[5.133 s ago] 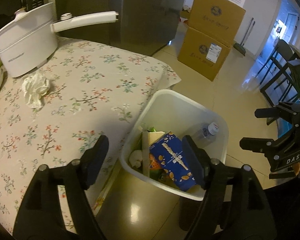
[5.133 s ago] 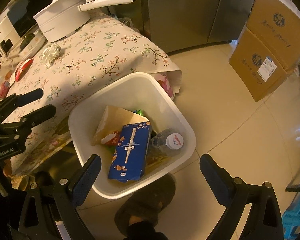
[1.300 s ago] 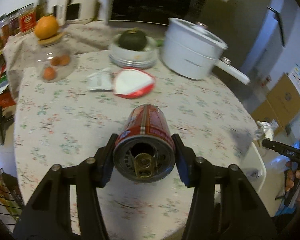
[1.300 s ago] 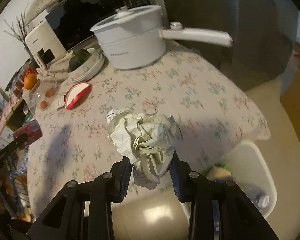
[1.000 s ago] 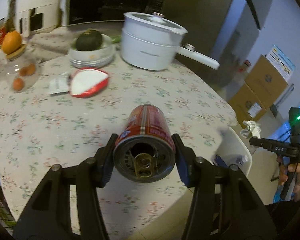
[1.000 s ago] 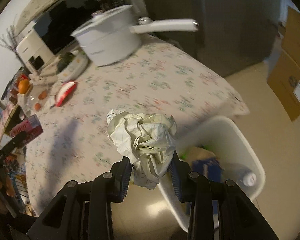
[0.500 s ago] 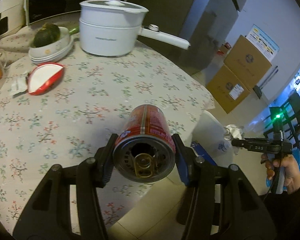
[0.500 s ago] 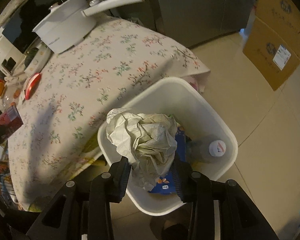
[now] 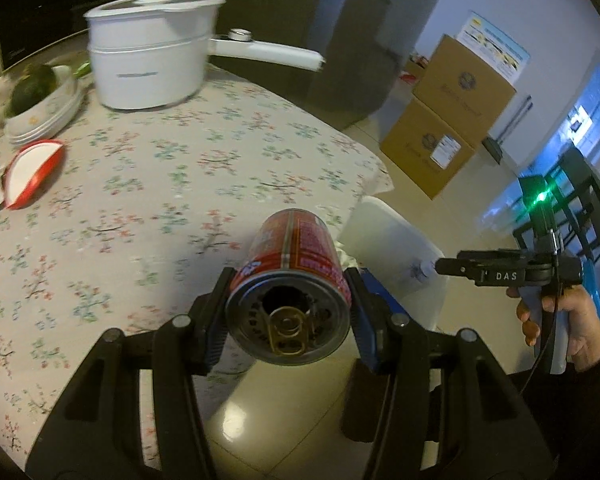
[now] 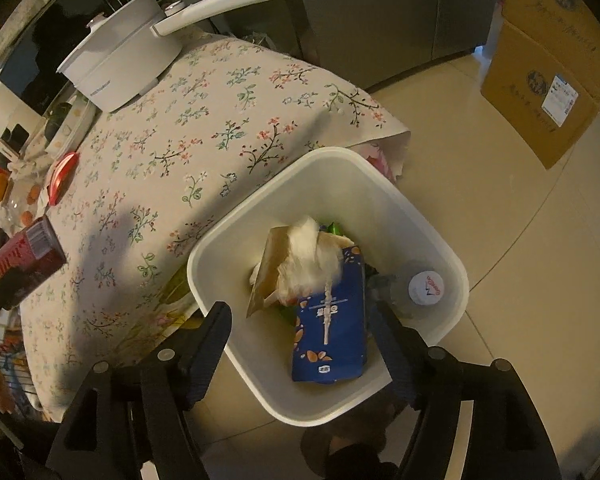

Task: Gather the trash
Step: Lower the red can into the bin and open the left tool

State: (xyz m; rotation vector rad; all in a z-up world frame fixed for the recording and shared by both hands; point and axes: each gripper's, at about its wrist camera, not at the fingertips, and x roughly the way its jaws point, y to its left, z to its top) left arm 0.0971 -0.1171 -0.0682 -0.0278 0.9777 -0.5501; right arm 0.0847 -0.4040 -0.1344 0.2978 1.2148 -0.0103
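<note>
1. Left wrist view: the left gripper (image 9: pixel 288 312) pinches a red drink can (image 9: pixel 290 280) between its two pads, the can's opened top and pull tab facing the camera. The can hangs over the edge of the table with the floral cloth (image 9: pixel 160 184). On that cloth stand a white pot with a long handle (image 9: pixel 148 68), a stack of plates with a dark green fruit (image 9: pixel 40 100) and a red-rimmed lid (image 9: pixel 32 172). The white trash bin (image 9: pixel 396 248) shows past the can, on the floor beside the table. At the right a hand (image 9: pixel 564 320) holds the right gripper (image 9: pixel 440 267) over the bin; cardboard boxes (image 9: pixel 448 120) stand behind.

2. Right wrist view: the right gripper (image 10: pixel 300 332) points down into the trash bin (image 10: pixel 236 248); its jaws have just been opening and now stand spread with nothing between them. The crumpled white paper (image 10: pixel 308 256) lies inside the bin on a brown carton (image 10: pixel 266 276), touching a blue packet (image 10: pixel 330 328); a capped bottle (image 10: pixel 424 290) lies beside them. At the left edge the red can (image 10: pixel 24 256) shows in the left gripper (image 10: pixel 4 296) above the tablecloth (image 10: pixel 220 128).
</note>
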